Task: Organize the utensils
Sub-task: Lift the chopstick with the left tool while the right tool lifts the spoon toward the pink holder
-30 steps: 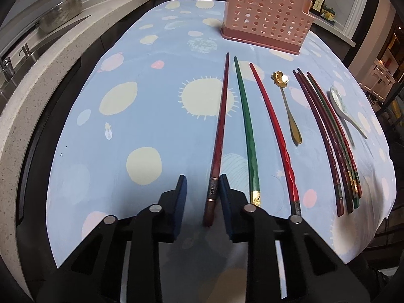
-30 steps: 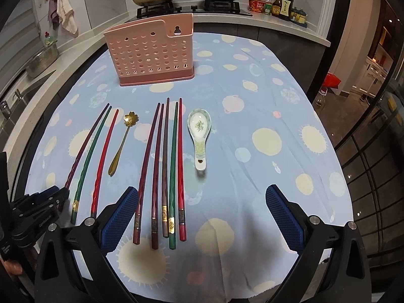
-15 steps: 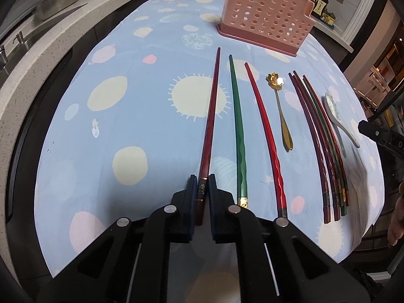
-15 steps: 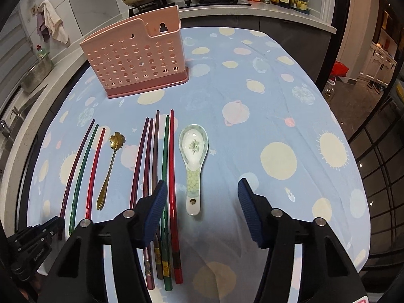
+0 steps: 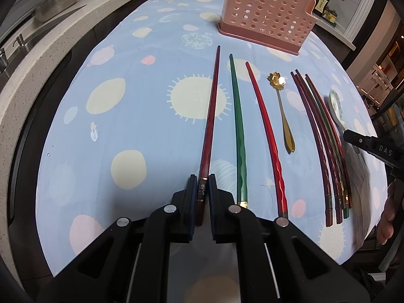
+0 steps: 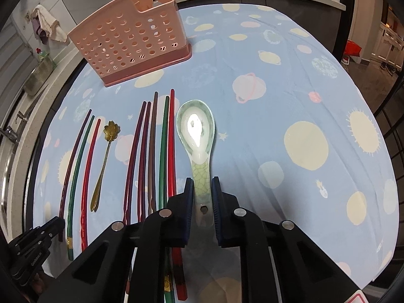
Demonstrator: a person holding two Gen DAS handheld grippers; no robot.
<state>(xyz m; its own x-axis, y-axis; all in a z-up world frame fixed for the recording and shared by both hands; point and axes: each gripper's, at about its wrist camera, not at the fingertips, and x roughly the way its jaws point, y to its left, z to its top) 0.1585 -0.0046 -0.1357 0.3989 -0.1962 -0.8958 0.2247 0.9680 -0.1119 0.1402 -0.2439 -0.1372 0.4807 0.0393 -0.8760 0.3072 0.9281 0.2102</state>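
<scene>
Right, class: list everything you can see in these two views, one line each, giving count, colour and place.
Utensil holder: one, pink, perforated, far end of the table.
Tablecloth: one, light blue with planets and suns, covering the table.
Separate chopsticks: three, dark red chopstick, green, bright red, left side.
Chopstick bundle: five, reds, brown, green, left of the ceramic spoon.
Gold spoon: one, flower-shaped bowl, between the groups.
Ceramic spoon: one, pale green and white, right of the bundle.
Left gripper: black, shut on the dark red chopstick.
Right gripper: black, just closed on the ceramic spoon's handle.
</scene>
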